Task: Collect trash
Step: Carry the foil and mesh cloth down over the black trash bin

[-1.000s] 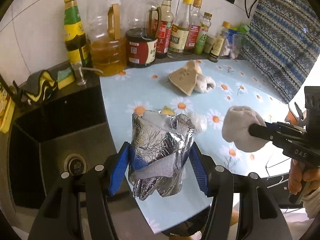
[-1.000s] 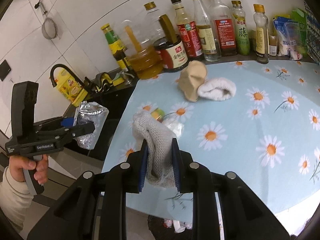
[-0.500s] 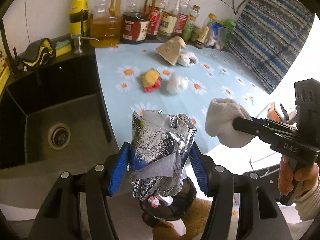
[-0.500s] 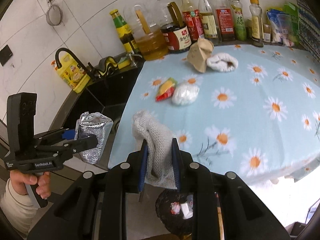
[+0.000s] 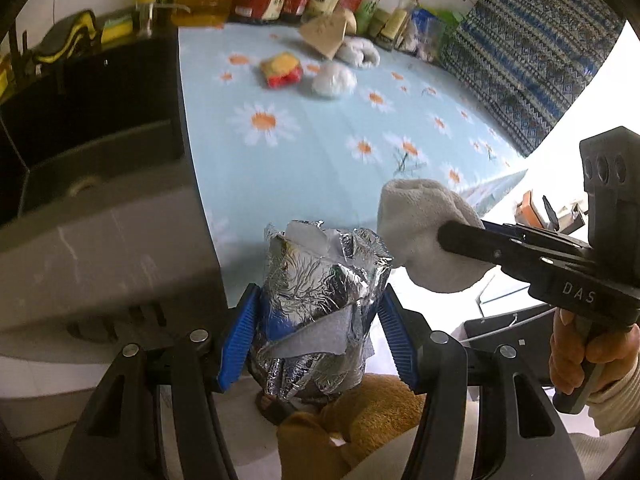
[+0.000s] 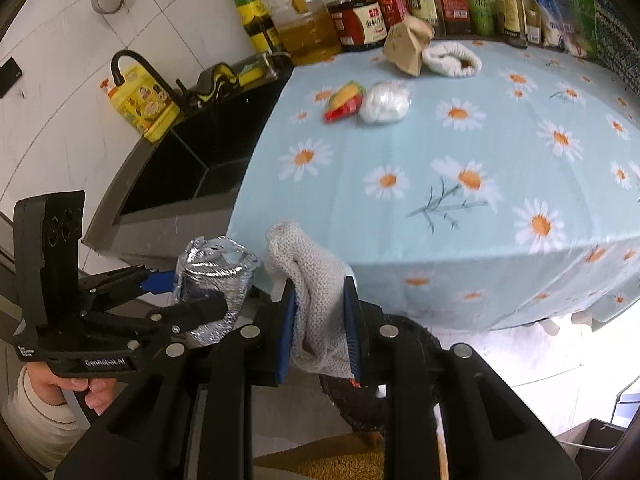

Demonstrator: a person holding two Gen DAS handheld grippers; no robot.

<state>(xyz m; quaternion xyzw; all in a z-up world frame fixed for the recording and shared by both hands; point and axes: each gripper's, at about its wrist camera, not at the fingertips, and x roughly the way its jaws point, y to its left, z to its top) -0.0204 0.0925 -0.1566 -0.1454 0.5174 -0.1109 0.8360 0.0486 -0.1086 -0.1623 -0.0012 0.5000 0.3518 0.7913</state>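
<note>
My left gripper [image 5: 318,334] is shut on a crumpled silver foil wad [image 5: 320,300], held off the front edge of the daisy tablecloth table [image 5: 320,152]. My right gripper [image 6: 320,328] is shut on a grey-white knitted sock [image 6: 316,292], right beside the foil wad [image 6: 214,280]. A dark bin [image 6: 400,364] on the floor shows below and behind the sock, mostly hidden. On the table lie a red-yellow wrapper [image 6: 344,100], a white plastic ball [image 6: 386,102], a brown paper bag [image 6: 406,46] and a white sock [image 6: 452,62].
A black sink [image 6: 188,164] lies left of the table, with a yellow soap bottle [image 6: 142,104] at its corner. Several sauce and oil bottles [image 6: 360,20] line the wall behind. A patterned blue cloth [image 5: 532,52] hangs at the right. A brown mat [image 5: 360,420] lies on the floor.
Both grippers have pulled back from the table and dropped lower, carrying the foil wad and the sock. They now sit closer together past the table's front edge.
</note>
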